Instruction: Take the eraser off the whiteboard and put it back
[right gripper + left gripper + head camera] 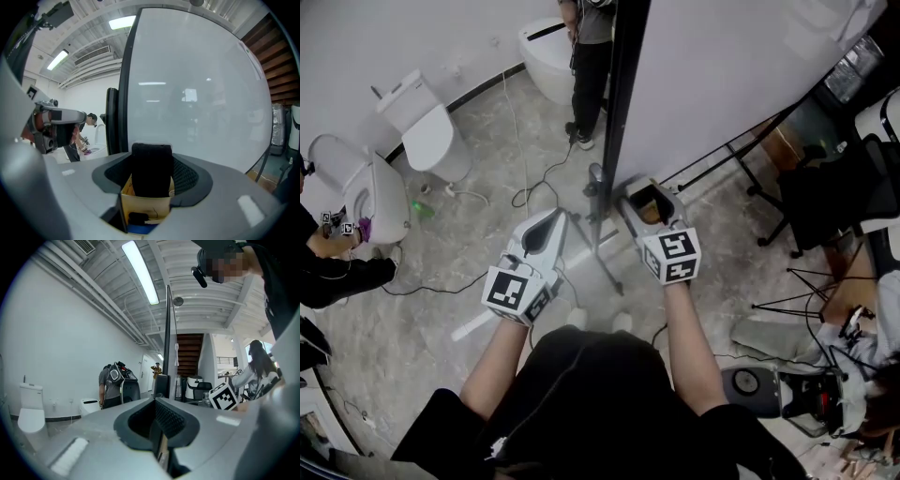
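Note:
My right gripper (pixel 643 195) is shut on the eraser (pixel 650 205), a tan block with black felt (pixel 151 168) standing up between the jaws. The felt end faces the whiteboard (pixel 197 93), close to its black side frame (pixel 623 94); whether it touches the board I cannot tell. The board's white face (pixel 722 75) fills the upper right of the head view. My left gripper (pixel 549 228) hangs level to the left of the board, shut with nothing between its jaws (pixel 159 427).
The board's stand and legs (pixel 602 258) reach the floor just ahead. White toilets (pixel 429 131) and cables lie at left, where a person crouches (pixel 337 272). Another person stands behind the board (pixel 591 56). A dark chair (pixel 825 197) and gear sit at right.

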Demonstrator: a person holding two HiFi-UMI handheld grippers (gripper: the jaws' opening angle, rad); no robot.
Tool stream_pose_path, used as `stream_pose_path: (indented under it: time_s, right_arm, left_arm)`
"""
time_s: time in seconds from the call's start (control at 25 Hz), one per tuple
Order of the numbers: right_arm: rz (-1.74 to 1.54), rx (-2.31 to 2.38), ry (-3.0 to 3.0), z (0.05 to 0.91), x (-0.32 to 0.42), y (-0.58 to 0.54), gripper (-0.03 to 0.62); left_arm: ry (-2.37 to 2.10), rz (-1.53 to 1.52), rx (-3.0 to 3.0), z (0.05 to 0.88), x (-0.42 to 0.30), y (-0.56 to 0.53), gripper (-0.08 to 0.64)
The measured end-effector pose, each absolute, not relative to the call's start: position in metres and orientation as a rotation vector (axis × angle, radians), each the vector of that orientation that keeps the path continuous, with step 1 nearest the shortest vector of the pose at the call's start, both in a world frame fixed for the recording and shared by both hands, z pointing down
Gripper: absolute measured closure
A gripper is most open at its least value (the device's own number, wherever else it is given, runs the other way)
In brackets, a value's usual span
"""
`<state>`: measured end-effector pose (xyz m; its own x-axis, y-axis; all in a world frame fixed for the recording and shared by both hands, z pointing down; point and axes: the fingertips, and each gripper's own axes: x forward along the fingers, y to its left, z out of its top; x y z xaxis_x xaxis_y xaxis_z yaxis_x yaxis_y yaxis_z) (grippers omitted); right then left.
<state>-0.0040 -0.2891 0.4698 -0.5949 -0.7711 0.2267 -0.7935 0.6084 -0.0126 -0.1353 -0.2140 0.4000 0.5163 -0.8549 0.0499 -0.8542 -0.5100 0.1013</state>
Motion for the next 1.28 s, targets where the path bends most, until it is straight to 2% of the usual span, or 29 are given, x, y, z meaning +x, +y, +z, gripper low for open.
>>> stream_pose_path:
  time_s: [1.28]
  right_arm:
    - [0.015, 1.478, -2.724, 0.394, 0.045, -0.244, 0.337]
  left_arm:
    - [-1.382, -0.044, 2.752, 0.383, -0.089, -0.187, 0.554]
